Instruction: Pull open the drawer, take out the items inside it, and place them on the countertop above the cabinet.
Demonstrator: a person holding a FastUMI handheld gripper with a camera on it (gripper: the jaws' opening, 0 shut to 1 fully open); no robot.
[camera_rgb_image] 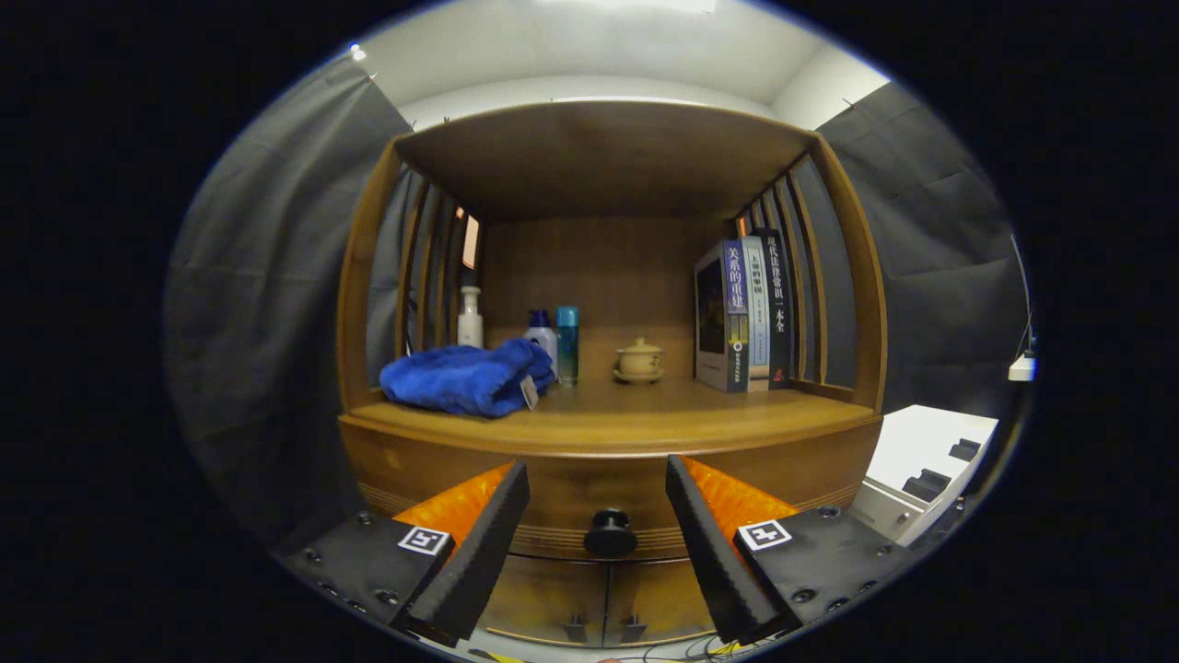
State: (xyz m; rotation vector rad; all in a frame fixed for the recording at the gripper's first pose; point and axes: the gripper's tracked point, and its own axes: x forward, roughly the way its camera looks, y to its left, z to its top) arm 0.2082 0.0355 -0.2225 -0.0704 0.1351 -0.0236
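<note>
A wooden cabinet stands ahead, with its countertop (645, 419) forming the floor of an open shelf bay. Below the countertop runs the shut drawer front (461, 465), carrying a round dark knob (610, 532). My gripper (597, 483) is open, its two fingers spread wide, and the knob sits between them a little beyond the tips. Nothing is held. The drawer's contents are hidden behind its front.
On the countertop lie a folded blue towel (465, 378), a white pump bottle (470, 318), two small bottles (560, 343), a lidded ceramic cup (639, 359) and three upright books (744, 313). A white cabinet (930, 460) stands at the right. Two lower doors (603, 599) sit under the drawer.
</note>
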